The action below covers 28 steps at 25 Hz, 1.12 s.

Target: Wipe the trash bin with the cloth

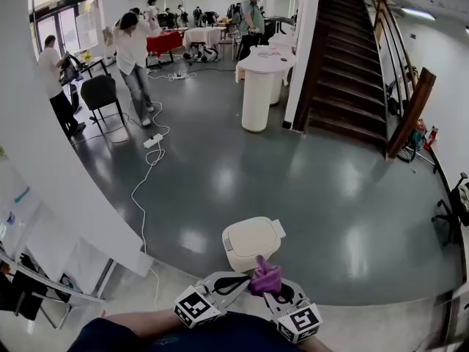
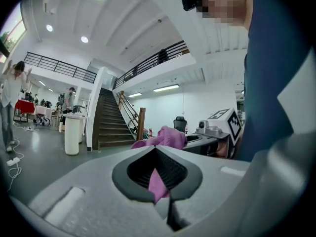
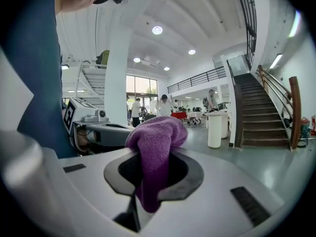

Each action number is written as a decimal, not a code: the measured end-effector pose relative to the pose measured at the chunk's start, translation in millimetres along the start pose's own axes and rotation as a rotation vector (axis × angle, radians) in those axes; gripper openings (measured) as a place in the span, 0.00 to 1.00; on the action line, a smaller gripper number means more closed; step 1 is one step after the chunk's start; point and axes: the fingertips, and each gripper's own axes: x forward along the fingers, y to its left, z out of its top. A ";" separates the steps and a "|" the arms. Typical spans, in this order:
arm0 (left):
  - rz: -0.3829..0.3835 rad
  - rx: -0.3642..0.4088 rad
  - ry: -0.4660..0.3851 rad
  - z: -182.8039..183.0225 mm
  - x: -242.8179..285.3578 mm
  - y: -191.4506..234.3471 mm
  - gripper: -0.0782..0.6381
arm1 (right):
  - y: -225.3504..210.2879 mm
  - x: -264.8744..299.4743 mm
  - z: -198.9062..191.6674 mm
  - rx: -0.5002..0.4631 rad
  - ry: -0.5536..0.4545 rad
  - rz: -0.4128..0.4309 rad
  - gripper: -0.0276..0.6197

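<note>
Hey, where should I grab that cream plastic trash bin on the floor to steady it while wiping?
Probably the near left rim of the cream plastic trash bin, pinched from above: it stands upright with its flat lid shut, so the top edge is the easiest part to reach. The left gripper must first release the purple cloth, which the right gripper also holds.

Purple cloth (image 3: 155, 142) between the right gripper (image 3: 150, 179) jaws: nubby knit pile, matt. Gripper shell: light-grey plastic, matt, smooth. Its pads (image 3: 191, 176): black, finely ribbed. Ahead of the jaws, the trash bin (image 1: 253, 242) is cream plastic, smooth, faint sheen. The floor (image 1: 293, 182) is grey-green, glossy, mirrors the lights.
</note>
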 end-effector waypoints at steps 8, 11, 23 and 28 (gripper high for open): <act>0.022 -0.004 -0.004 -1.2 -6.9 -1.3 0.10 | 12.4 3.1 -2.8 0.007 0.006 0.020 0.15; 0.030 -0.007 -0.010 -0.3 -7.8 -1.6 0.10 | 13.5 3.2 -4.3 0.011 0.008 0.027 0.15; 0.039 -0.009 -0.020 1.4 -6.4 -0.5 0.10 | 14.0 2.2 -5.3 0.006 0.012 0.033 0.15; 0.032 -0.002 -0.020 2.6 -5.8 -3.6 0.10 | 17.1 0.1 -5.3 0.002 0.012 0.035 0.15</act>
